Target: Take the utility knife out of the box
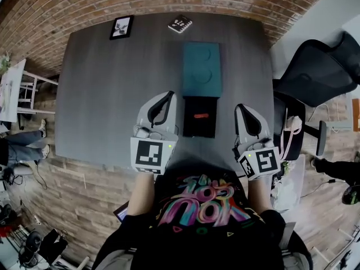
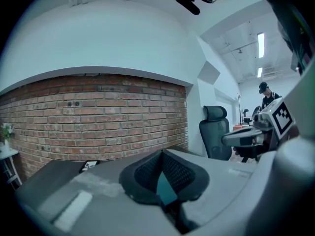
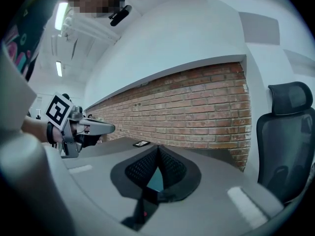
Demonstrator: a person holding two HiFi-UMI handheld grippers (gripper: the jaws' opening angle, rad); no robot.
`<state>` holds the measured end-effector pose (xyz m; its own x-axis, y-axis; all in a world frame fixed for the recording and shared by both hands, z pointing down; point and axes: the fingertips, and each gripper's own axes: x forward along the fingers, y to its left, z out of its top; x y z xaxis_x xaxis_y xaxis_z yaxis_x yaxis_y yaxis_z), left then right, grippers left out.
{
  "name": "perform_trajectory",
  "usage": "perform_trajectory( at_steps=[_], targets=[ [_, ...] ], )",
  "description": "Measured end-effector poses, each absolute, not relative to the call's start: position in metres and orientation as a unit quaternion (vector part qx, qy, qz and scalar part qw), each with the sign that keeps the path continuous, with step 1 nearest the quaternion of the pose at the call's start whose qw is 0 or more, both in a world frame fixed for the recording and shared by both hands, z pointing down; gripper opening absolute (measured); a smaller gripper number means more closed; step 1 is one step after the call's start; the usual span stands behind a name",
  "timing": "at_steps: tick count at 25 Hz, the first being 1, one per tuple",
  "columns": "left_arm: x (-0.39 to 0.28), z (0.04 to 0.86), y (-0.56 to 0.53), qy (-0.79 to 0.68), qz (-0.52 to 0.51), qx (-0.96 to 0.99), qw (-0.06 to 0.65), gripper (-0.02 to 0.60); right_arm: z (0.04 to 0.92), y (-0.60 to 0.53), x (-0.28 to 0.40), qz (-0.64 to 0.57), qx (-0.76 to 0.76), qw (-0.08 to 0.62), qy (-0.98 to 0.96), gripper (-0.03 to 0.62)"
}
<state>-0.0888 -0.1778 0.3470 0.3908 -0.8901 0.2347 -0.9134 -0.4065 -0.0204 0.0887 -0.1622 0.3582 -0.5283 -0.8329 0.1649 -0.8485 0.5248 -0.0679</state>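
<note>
An open black box (image 1: 199, 129) lies on the grey table (image 1: 112, 94) just in front of me, with the orange-red utility knife (image 1: 201, 116) inside it. Its teal lid (image 1: 201, 69) lies flat just beyond it. My left gripper (image 1: 169, 95) hovers left of the box and my right gripper (image 1: 241, 107) right of it, both apart from it. In the left gripper view the jaws (image 2: 161, 154) meet at the tips with nothing between them. The right gripper (image 3: 157, 149) looks the same, and a red speck of the knife (image 3: 144, 214) shows below its pads.
A small framed picture (image 1: 121, 27) and a marker card (image 1: 180, 23) lie at the table's far edge by the brick wall. A black office chair (image 1: 318, 72) stands right of the table. A white side table (image 1: 11, 89) and a person's legs are at the left.
</note>
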Motion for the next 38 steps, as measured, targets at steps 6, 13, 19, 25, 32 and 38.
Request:
perform_trajectory(
  at_steps=[6, 13, 19, 25, 32, 38],
  targets=[
    [-0.071, 0.361, -0.184, -0.494, 0.156, 0.855, 0.025, 0.034, 0.365, -0.162, 0.088, 0.079, 0.480, 0.056, -0.872, 0.000],
    [-0.044, 0.389, -0.181, -0.439, 0.208, 0.874, 0.032, 0.091, 0.375, -0.157, 0.084, 0.085, 0.474, 0.060, -0.875, 0.000],
    [-0.019, 0.425, -0.176, -0.399, 0.255, 0.880, 0.034, 0.120, 0.385, -0.151, 0.086, 0.092, 0.478, 0.064, -0.871, 0.000],
    [0.001, 0.466, -0.167, -0.328, 0.334, 0.884, 0.016, 0.146, 0.389, -0.147, 0.093, 0.100, 0.490, 0.063, -0.863, 0.000],
    [0.020, 0.504, -0.160, -0.258, 0.393, 0.882, 0.006, 0.155, 0.399, -0.141, 0.101, 0.113, 0.499, 0.062, -0.857, 0.000],
    [0.026, 0.532, -0.155, -0.212, 0.447, 0.869, -0.015, 0.165, 0.406, -0.137, 0.110, 0.125, 0.511, 0.062, -0.848, 0.000]
  ],
)
